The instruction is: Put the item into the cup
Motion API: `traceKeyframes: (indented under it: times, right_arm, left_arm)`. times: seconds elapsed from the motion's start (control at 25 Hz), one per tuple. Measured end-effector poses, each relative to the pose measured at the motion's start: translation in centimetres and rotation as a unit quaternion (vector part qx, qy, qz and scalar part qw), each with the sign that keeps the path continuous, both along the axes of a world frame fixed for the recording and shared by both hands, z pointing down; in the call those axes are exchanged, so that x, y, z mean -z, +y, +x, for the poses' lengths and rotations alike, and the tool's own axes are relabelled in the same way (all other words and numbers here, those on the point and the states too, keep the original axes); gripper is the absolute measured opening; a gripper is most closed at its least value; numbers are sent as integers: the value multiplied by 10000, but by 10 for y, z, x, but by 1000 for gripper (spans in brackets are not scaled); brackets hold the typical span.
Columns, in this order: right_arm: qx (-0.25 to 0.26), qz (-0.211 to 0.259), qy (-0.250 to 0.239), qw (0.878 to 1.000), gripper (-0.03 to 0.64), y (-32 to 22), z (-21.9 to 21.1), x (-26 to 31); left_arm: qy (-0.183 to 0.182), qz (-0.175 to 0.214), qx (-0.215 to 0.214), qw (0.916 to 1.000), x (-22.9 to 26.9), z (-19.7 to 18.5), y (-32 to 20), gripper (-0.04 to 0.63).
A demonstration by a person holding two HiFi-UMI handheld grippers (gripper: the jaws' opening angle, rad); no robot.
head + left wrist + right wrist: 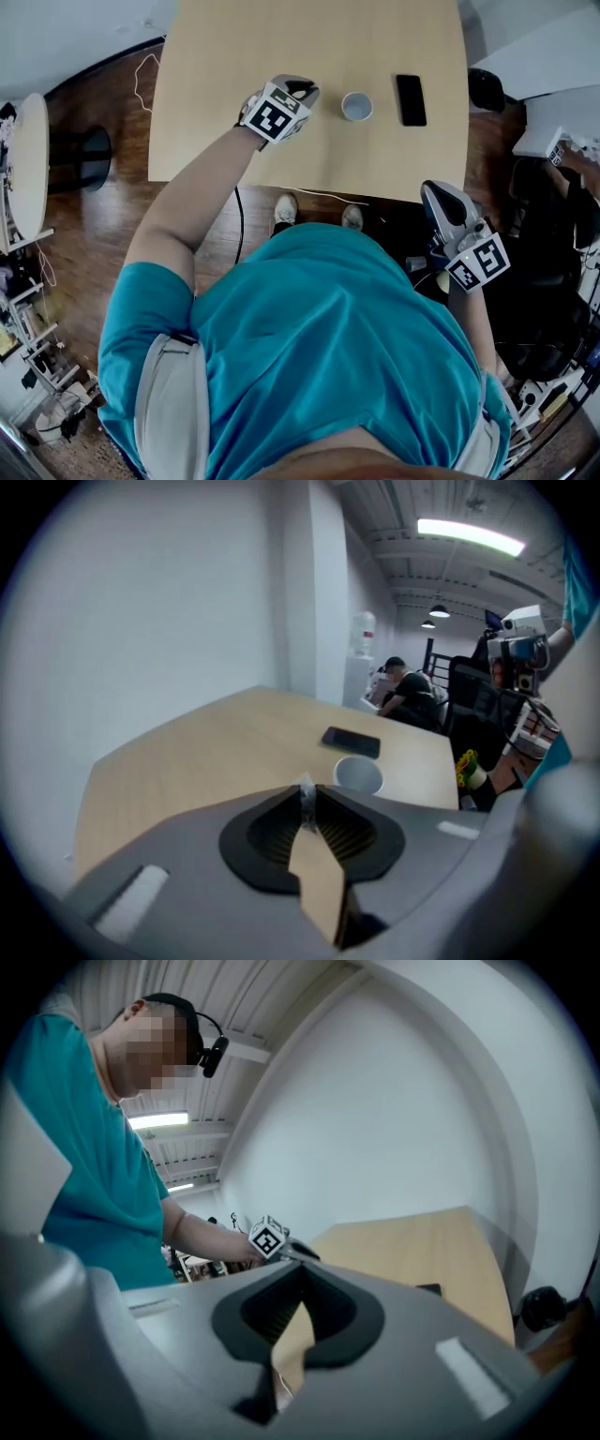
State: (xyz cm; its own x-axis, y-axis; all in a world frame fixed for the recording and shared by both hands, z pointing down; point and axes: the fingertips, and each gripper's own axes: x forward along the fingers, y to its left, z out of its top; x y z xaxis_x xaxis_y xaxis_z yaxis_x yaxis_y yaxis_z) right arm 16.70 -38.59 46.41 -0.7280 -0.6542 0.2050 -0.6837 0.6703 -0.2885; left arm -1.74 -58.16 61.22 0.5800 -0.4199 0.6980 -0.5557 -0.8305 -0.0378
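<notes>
Left gripper (302,92) pinches a small, thin, pale translucent item (305,797) at its jaw tips, over the table (234,56), just left of the white cup (356,106); right gripper (437,194) pressed together, empty

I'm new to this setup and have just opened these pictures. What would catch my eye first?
The person in teal fills the head view, holding the left tool over the light wooden table, just left of a white cup; a black phone lies right of the cup. Its jaws pinch a small pale item. The right tool hangs by the table's near right corner, jaws together and empty.
</notes>
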Motion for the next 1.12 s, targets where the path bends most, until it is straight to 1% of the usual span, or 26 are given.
traceKeyframes:
  times: [0.08,0.12,0.2,0.32,0.44,0.52,0.6,0.68,0.84,0.92,0.96,1.04,1.12]
  right_arm:
    - [-80,3,-6,10000,3,4,7,1]
    - [-130,0,-6,9999,3,6,10,1]
    - [-248,-13,-11,9997,3,11,19,1]
    - [-425,-26,-37,9991,3,20,33,-1]
    - [-545,-46,-73,9985,3,29,43,-5]
    - [-582,-60,-95,9982,3,33,47,-7]
    - [-601,-66,-114,9981,3,35,50,-9]
    - [-604,-59,-133,9981,3,35,51,-8]
    - [-556,-16,-161,9983,3,32,49,-6]
    - [-528,9,-173,9985,3,32,48,-5]
    - [-516,22,-184,9985,3,32,47,-4]
    - [-491,55,-214,9985,3,32,47,-3]
    - [-447,102,-243,9987,3,31,48,-2]
  left_arm:
    - [96,-91,-408,9991,7,44,9,54]
    - [67,-125,-587,9982,4,62,13,54]
    - [-99,-214,-901,9957,-9,88,22,54]
    - [-447,-407,-1245,9904,-31,106,34,54]
    - [-743,-534,-1364,9864,-50,112,37,54]
    - [-866,-562,-1396,9848,-56,116,36,55]
    - [-894,-551,-1413,9844,-56,119,35,58]
    - [-876,-530,-1405,9848,-55,120,34,90]
    - [-844,-504,-1314,9864,-50,114,32,117]
    - [-788,-423,-1216,9885,-39,110,31,117]
    - [-690,-379,-1147,9903,-29,107,33,117]
    - [-315,-294,-952,9945,-5,101,39,117]
    - [273,-179,-689,9971,21,90,48,107]
